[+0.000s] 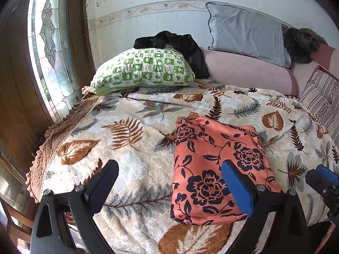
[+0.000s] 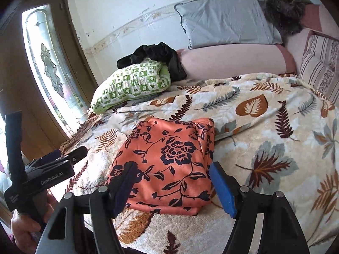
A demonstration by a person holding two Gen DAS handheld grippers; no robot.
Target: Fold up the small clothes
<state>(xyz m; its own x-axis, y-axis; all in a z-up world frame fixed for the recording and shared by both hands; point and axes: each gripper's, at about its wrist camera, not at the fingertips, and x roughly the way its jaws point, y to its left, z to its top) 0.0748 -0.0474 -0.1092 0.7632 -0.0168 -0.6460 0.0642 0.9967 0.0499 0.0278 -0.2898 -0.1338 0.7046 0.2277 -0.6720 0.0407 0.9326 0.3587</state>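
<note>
While both the left tongs and the right tongs stood spread and empty, the orange flowered cloth lay folded flat on the leaf-patterned blanket.

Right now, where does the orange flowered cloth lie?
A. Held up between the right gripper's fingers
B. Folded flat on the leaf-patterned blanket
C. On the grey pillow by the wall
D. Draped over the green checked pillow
B: the orange flowered cloth lies folded on the leaf-patterned blanket, and neither gripper touches it.

Orange floral garment folded flat; lying on leaf-print blanket.
</note>
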